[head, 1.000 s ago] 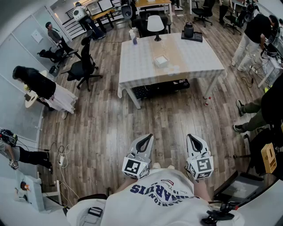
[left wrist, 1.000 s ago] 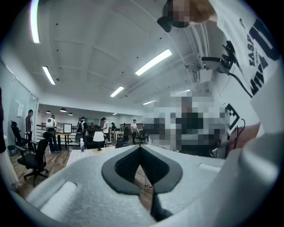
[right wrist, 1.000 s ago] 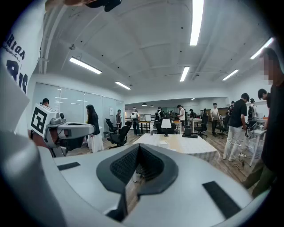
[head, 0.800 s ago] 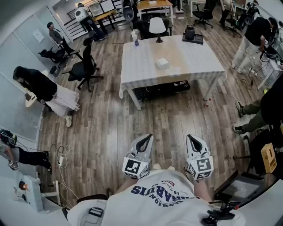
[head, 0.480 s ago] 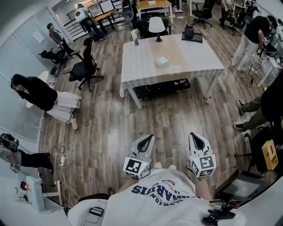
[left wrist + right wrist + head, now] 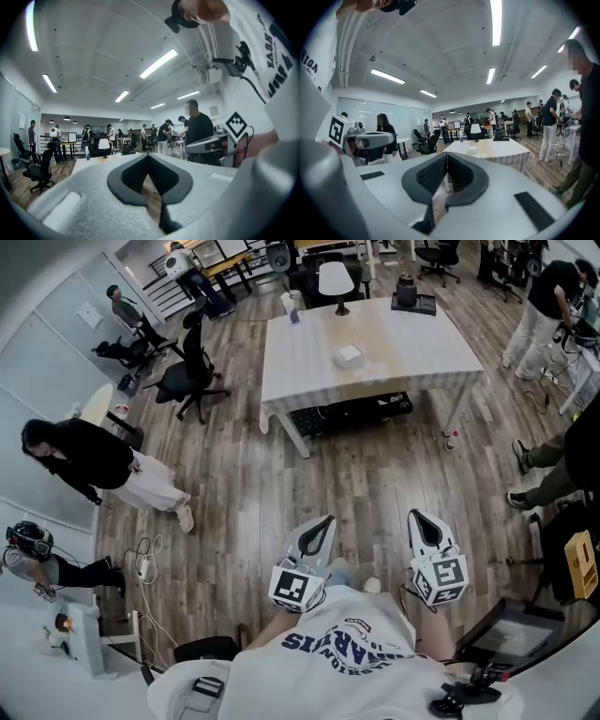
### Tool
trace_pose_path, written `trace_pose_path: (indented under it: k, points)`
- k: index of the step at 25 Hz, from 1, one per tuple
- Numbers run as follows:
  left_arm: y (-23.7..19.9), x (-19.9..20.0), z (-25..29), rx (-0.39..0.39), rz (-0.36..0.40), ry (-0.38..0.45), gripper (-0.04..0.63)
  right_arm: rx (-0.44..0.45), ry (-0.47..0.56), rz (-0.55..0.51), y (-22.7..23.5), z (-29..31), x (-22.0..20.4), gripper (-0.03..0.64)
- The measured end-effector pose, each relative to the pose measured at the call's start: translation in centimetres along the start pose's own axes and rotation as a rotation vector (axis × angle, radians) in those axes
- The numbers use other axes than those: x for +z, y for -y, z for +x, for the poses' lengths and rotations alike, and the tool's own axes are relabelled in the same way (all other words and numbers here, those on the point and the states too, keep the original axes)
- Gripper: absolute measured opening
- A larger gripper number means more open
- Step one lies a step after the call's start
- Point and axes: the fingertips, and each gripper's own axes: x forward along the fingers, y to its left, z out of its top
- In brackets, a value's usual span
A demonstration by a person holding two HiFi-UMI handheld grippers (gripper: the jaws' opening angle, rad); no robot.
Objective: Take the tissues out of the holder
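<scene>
A white tissue holder (image 6: pixel 349 355) sits near the middle of a table with a pale cloth (image 6: pixel 422 348), far ahead of me across the wooden floor. In the right gripper view the holder (image 6: pixel 473 150) is a small white block on that table. Both grippers are held close to my body, well short of the table. My left gripper (image 6: pixel 323 521) is shut with nothing between its jaws, and so is my right gripper (image 6: pixel 419 517). In their own views the left gripper (image 6: pixel 148 156) and right gripper (image 6: pixel 447 154) show closed, empty jaws.
A white lamp (image 6: pixel 335 282) and a black object (image 6: pixel 408 292) stand at the table's far edge. An office chair (image 6: pixel 192 371) stands left of the table. A person in black (image 6: pixel 89 457) walks at the left, others stand at the right. Cables (image 6: pixel 145 563) lie on the floor.
The person in black at the left has walked rightwards across the floor. The head view has shifted slightly; both grippers stay shut and near my body.
</scene>
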Motion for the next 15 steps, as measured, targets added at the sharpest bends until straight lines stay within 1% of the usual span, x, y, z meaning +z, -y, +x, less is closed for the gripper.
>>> trace_pose_path:
  k: [2,6,9,15]
  points:
    - [0.5,-0.1,0.2,-0.005,0.030,-0.009,0.005,0.002,0.003,0.007,0.3,-0.1,-0.2,0.009]
    - [0.7,-0.6,1.2,-0.001,0.028,-0.009,0.005,0.006,0.009,-0.002,1.0,-0.3,-0.4,0.009]
    - [1.1,-0.7,1.8,-0.003,0.051,-0.012,0.005,0.000,-0.004,-0.005,1.7,-0.4,-0.8,0.009]
    - [-0.5,-0.9,3.1,0.009,0.041,0.000,0.005,-0.007,-0.011,-0.017,1.8,0.8,-0.4,0.009]
